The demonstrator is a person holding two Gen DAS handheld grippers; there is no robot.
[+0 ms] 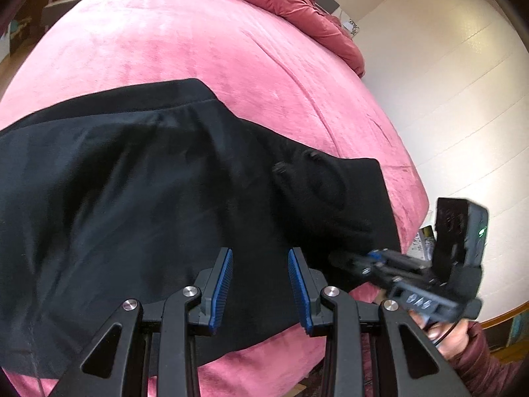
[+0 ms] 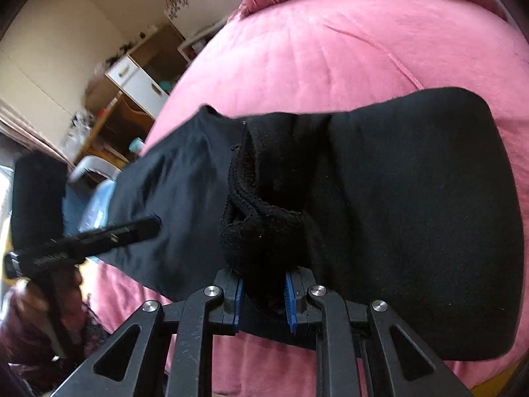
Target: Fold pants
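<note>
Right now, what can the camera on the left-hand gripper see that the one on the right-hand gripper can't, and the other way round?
Only the left wrist view shows the left gripper with its jaws apart and nothing between them, and a pale wall.

Only the right wrist view shows the right gripper pinching a bunched edge of the black pants, and white drawers.

Both show the pants lying on the pink bed cover.

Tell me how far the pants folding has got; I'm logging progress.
Done: the black pants lie spread on the pink bed cover. In hand: the right gripper pinches a bunched hem, carrying it over the fabric; the left gripper hovers open, holding nothing. Left: laying the fold flat, then folding again.
</note>
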